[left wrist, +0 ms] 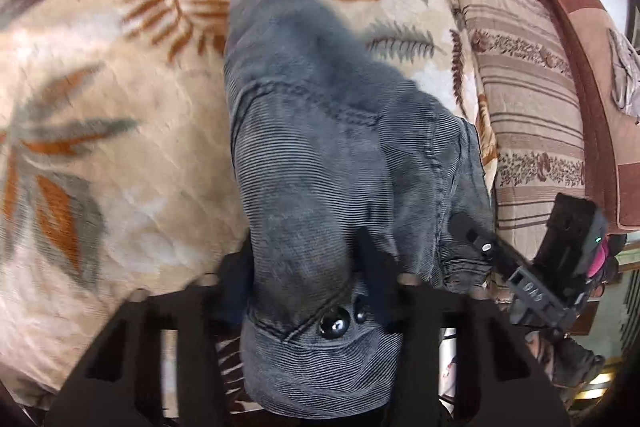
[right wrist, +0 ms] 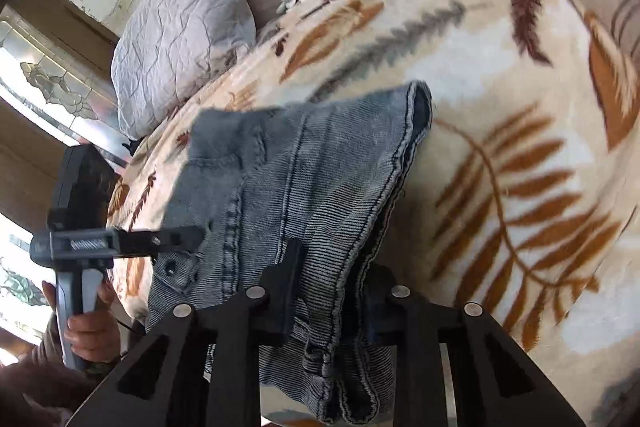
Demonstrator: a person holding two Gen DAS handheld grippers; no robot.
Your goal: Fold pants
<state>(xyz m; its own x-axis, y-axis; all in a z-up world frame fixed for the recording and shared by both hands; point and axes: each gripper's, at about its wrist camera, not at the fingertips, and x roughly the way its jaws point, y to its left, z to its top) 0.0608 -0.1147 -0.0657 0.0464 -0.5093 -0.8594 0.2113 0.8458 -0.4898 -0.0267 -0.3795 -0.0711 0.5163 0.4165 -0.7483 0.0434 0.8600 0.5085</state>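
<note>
The grey corduroy pants (left wrist: 320,131) lie folded over a leaf-patterned blanket (left wrist: 100,75). My left gripper (left wrist: 308,279) is shut on the pants' waistband by two dark buttons (left wrist: 334,325). My right gripper (right wrist: 332,287) is shut on another edge of the pants (right wrist: 304,167), with folded layers pinched between its fingers. The right gripper also shows in the left wrist view (left wrist: 476,239), at the pants' right edge. The left gripper shows in the right wrist view (right wrist: 180,237), touching the pants' left edge, with a hand around its handle.
The blanket (right wrist: 500,67) covers a bed. A grey quilted pillow (right wrist: 180,23) stands at the back left in the right wrist view. A striped floral cushion (left wrist: 528,115) and a pink bed frame (left wrist: 580,7) lie to the right in the left wrist view.
</note>
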